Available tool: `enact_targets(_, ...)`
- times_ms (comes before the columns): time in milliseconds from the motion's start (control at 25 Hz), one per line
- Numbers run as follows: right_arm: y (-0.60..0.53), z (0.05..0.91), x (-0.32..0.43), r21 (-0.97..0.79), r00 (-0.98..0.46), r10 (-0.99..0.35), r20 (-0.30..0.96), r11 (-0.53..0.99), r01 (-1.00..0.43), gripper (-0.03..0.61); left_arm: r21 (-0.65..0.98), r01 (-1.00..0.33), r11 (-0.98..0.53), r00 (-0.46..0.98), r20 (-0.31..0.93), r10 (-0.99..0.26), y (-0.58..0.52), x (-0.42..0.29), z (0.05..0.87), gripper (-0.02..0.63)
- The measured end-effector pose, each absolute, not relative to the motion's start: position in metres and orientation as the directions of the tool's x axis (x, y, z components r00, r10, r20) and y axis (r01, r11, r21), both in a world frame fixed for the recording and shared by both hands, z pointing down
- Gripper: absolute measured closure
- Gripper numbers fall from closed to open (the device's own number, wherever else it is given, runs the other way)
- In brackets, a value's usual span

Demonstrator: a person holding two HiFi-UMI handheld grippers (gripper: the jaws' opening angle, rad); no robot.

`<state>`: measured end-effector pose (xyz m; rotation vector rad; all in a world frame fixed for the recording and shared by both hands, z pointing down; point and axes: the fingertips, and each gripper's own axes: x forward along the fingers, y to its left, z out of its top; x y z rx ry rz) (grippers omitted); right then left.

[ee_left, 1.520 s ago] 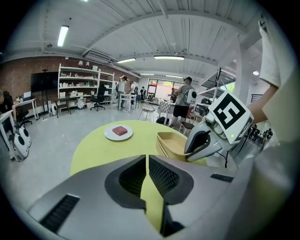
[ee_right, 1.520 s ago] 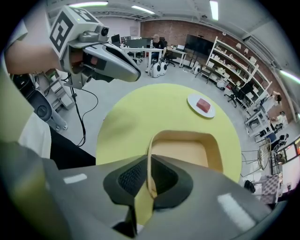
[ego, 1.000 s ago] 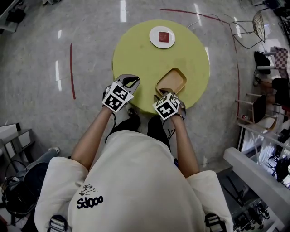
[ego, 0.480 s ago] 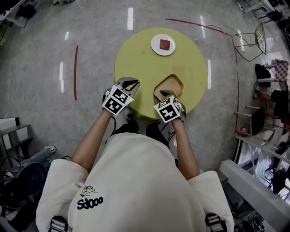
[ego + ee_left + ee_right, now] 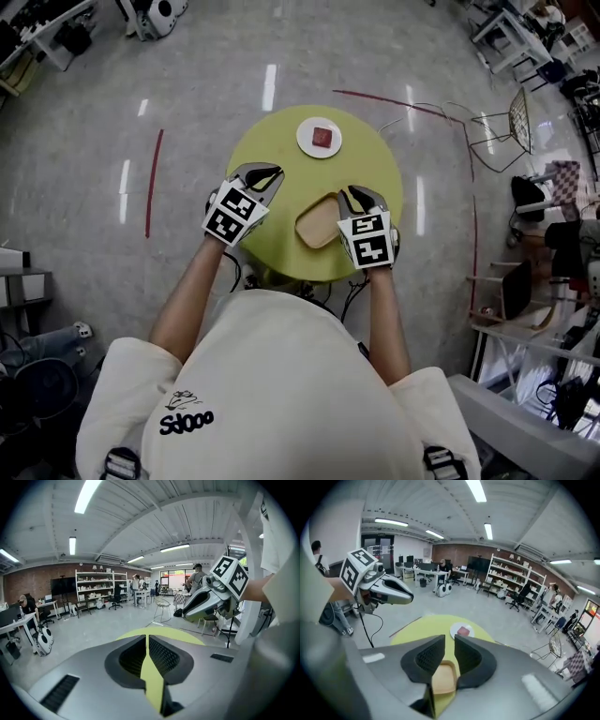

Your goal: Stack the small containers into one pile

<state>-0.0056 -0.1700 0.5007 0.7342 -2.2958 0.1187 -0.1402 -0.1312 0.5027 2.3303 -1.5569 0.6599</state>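
Observation:
A tan square container (image 5: 319, 223) lies on the round yellow table (image 5: 281, 164), toward its near edge. My right gripper (image 5: 356, 198) hovers above the table just right of the container. It is open; its jaws have just been closing, with nothing between them. Through that gap the right gripper view shows the container (image 5: 443, 679) below my right gripper (image 5: 449, 639). My left gripper (image 5: 259, 174) hangs over the table's left edge, shut and empty. In the left gripper view only a thin slit shows at my left gripper (image 5: 147, 637).
A white plate (image 5: 320, 137) with a red square piece sits at the table's far side. A wire chair (image 5: 497, 127) stands on the grey floor at the right, with more chairs and a bench behind it. A red curved line (image 5: 152, 178) marks the floor at the left.
Both grippers have risen off the table. The right one has left the tan container's near edge and narrowed its jaws. The whole view has climbed, so the table looks smaller.

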Motion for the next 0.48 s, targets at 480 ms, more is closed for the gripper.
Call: enact_targets(480,-0.225,0.335,-0.003,0.282,-0.714,-0.638,0.289,0.769,-0.573,0.567,-0.181,-0.931,-0.316,0.272,0.231,-0.934,-0.169,-0.139,0.353,0.591)
